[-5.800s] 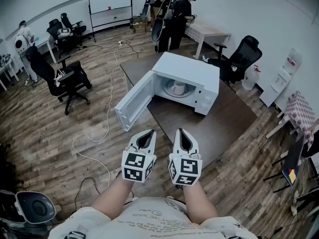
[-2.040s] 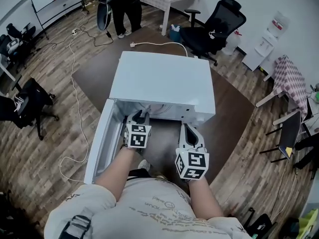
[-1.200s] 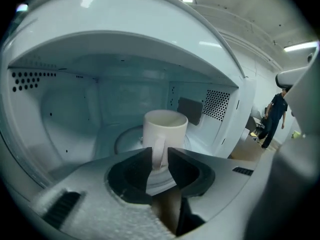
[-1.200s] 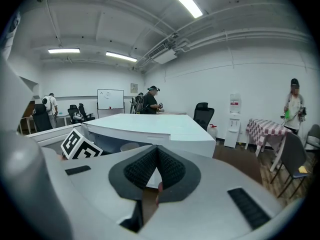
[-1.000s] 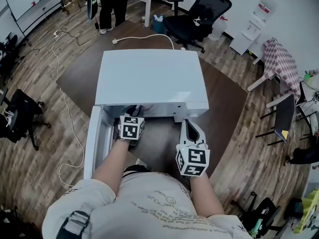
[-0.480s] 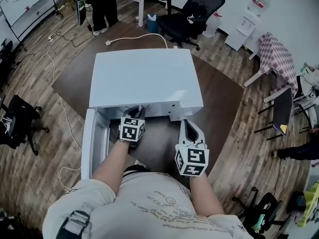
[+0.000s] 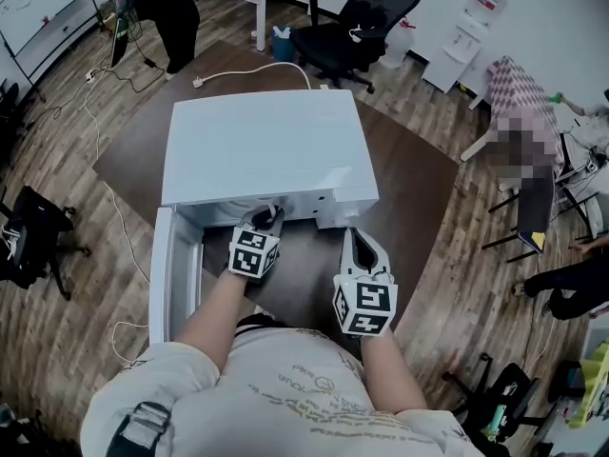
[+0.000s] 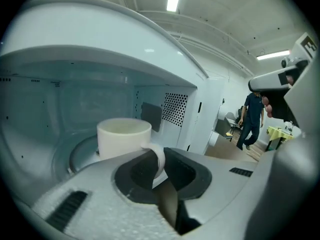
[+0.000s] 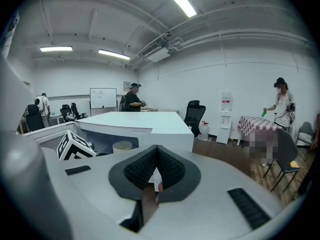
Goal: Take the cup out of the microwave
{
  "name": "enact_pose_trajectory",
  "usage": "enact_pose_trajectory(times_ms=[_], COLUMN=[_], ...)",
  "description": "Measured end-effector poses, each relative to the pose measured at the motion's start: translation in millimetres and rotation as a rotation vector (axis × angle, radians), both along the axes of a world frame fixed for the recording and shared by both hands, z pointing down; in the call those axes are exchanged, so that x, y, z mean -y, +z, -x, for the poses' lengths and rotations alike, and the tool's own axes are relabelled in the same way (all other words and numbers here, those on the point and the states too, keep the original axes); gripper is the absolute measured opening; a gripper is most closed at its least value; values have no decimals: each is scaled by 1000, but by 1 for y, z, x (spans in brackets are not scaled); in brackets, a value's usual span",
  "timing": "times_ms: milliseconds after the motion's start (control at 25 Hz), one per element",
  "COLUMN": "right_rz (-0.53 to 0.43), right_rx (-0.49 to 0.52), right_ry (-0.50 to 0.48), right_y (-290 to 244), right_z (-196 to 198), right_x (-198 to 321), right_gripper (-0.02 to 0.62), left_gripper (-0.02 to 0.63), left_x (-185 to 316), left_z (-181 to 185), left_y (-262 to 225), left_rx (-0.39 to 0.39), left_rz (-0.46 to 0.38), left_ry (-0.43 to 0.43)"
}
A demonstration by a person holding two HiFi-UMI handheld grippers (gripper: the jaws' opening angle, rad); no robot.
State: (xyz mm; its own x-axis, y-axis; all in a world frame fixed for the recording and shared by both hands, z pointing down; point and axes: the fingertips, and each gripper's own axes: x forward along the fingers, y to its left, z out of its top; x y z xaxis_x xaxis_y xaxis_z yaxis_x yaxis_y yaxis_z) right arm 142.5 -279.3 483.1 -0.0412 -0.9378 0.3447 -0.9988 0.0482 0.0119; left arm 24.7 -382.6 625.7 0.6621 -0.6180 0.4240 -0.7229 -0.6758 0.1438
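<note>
At the open microwave (image 7: 257, 146) on the brown table (image 7: 419, 188), our left gripper (image 7: 267, 219) reaches into the cavity. Its jaws are pinched on the handle (image 8: 159, 160) of the white cup (image 8: 124, 136), which stands on the glass turntable (image 8: 79, 156). Our right gripper (image 7: 355, 243) hangs outside above the table, jaws together on nothing. Each cube (image 7: 249, 253) bears black-and-white square markers; the lettering on our shirt (image 7: 285, 388) is too blurred to read. Half a second ago the left gripper sat at this same spot; six seconds back we stood well away from the table.
</note>
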Motion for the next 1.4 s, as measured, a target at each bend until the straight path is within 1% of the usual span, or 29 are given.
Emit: enact_pose_trajectory(times_ms=[80,280,560,760,920,1040,1240,1320,1400], right_rz=[1,0,-4,-6,3,-10,-35,-54,-97], right_rx=[1,9,22,48,72,77,116,142,162], right_ry=[-4,-20,-65,-114,-169,-211,-274,-290,-296], right_y=[0,2,4,6,9,6,1,-3,-10], right_z=[0,3,13,25,42,54,70,73,75], right_x=[-1,-2,-5,-7,-9,-10,-19,-23,-26], right_gripper=[12,12,12,12,12,12,12,12,11], left_gripper=[46,40,37,37,37,37,37,37,37], left_x=[-2,-11,-28,-54,-77,-95,-129,-138,-145], left_z=[-1,0,7,6,10,11,16,17,19], left_y=[-3,-13,-26,-47,-71,-87,-107,-116,-124], left_rx=[-6,-50,-78,-40,-63,-79,-75,-85,-105], left_rz=[-9,-16,-30,-102,-130,-151,-210,-224,-230], left_ry=[-2,-13,-29,1,-8,-8,-15,-23,-37])
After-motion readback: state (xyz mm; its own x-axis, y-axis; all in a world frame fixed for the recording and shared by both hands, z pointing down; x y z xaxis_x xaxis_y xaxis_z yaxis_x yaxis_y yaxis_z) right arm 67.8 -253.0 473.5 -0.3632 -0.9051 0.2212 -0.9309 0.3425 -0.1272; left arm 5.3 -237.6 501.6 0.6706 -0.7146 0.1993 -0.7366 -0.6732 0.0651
